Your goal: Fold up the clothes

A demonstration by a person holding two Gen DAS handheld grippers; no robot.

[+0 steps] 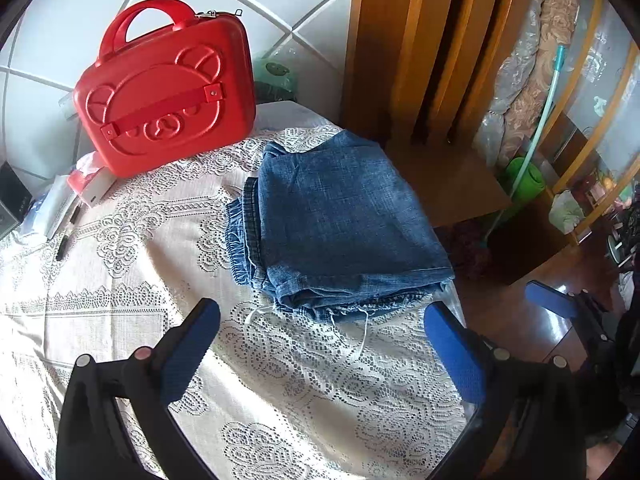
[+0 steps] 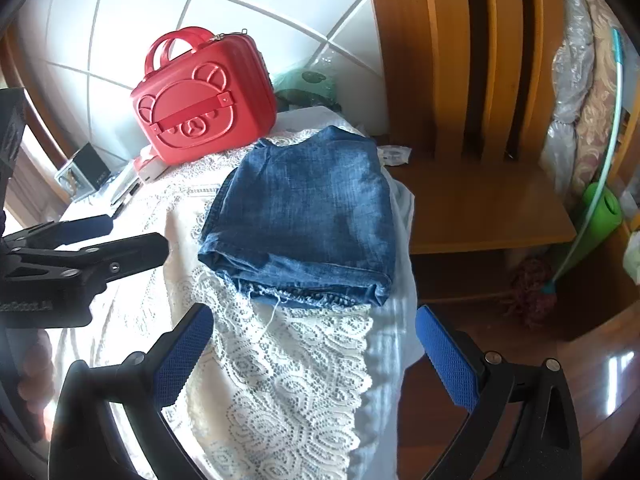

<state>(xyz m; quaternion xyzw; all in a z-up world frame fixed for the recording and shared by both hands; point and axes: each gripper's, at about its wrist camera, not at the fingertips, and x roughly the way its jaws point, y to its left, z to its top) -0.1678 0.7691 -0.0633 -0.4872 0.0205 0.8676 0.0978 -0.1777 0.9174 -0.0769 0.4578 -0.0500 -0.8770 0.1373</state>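
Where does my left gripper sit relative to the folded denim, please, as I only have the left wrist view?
Observer: In the right wrist view, the left gripper hangs over the lace tablecloth, to the left of the folded denim and clear of it.
Operator: Thank you. Is the right gripper holding anything?
Observer: No. The right gripper is open wide and empty, just short of the denim's frayed near edge.
Operator: Is there anything past the denim's far right corner?
Observer: Yes, a small clear packet lies on the wooden shelf just beyond that corner.
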